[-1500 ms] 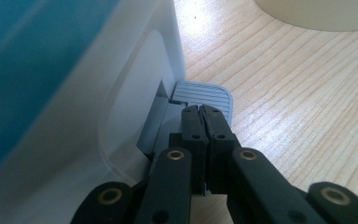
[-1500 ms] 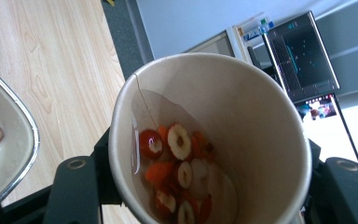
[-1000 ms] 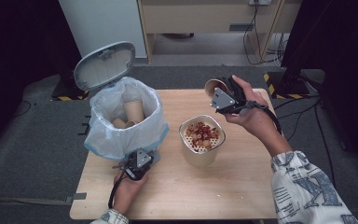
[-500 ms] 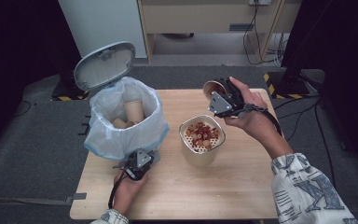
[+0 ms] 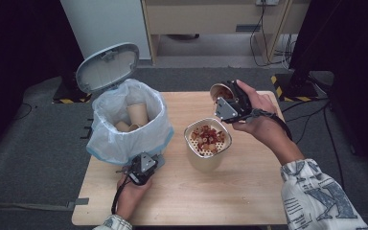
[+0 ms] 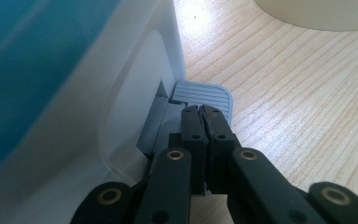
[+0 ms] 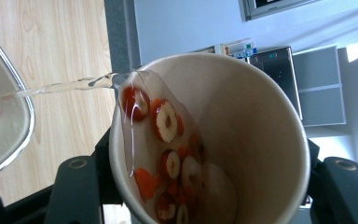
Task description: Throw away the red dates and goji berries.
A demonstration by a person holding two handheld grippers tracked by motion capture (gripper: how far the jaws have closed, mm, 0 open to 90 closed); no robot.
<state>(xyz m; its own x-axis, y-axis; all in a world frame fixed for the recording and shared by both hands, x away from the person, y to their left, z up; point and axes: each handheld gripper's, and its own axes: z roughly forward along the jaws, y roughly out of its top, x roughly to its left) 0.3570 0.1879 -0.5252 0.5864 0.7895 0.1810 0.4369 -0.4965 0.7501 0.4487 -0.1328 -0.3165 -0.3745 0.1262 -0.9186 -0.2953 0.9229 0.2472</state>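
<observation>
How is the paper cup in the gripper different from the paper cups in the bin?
The tan paper cup in the right gripper is tipped sideways, pouring liquid and red-and-white slices; the tan paper cups inside the white bag-lined pedal bin stand discarded, open ends up. The first is gripped; the others lie loose. All look alike.

Bright overhead light glares on the wooden table point(image 5: 249, 191); the far room lies dim, and close surfaces blur in the gripper views.

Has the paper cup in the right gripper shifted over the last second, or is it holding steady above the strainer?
Yes, slightly. The paper cup has drifted left, measured against the table's far edge, and sits tipped beside the strainer bowl.
</observation>
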